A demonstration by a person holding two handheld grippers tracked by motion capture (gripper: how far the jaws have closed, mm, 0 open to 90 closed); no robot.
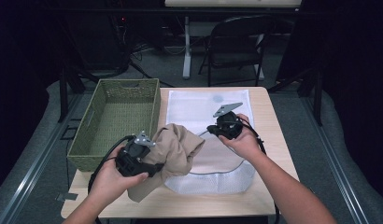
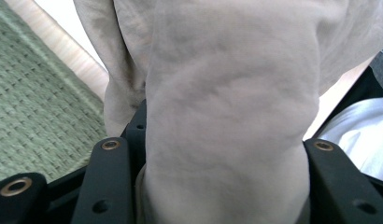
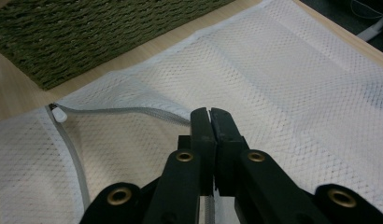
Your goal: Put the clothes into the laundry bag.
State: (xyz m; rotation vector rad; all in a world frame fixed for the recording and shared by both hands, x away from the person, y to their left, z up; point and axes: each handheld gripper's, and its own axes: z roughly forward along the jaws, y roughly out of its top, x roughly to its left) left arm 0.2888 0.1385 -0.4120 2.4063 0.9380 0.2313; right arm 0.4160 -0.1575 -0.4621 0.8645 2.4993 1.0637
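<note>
A bunched beige cloth hangs over the near left of a white mesh bag that lies flat on the wooden table. My left gripper is shut on the cloth; in the left gripper view the cloth bulges thickly between the two black jaws of that gripper. My right gripper sits over the bag's middle. In the right gripper view this gripper has its jaws pressed together on the bag's grey zipper edge, with the mesh spread beyond.
A green woven basket stands on the table's left side, close to the bag and cloth. It shows at the left in the left gripper view and at top left in the right gripper view. A folding chair stands behind the table.
</note>
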